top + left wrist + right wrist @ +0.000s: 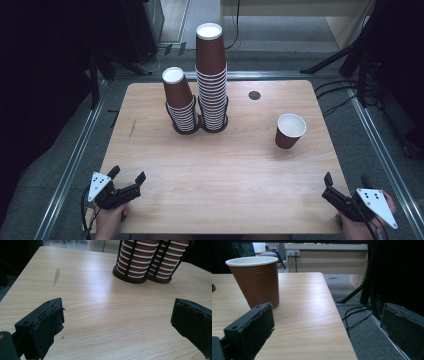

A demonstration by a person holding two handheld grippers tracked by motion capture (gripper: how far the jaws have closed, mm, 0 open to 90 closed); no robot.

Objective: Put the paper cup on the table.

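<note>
cup waits, both grippers wide
single cup (290,130) stands upright ahead and left of the right gripper (344,186), apart; left gripper (127,176) gapes, well away.

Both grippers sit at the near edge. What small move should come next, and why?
Probably move the right gripper forward toward the single cup: its jaws are open and empty, and that cup stands upright, apart from the two stacks, nearest that gripper.
</note>
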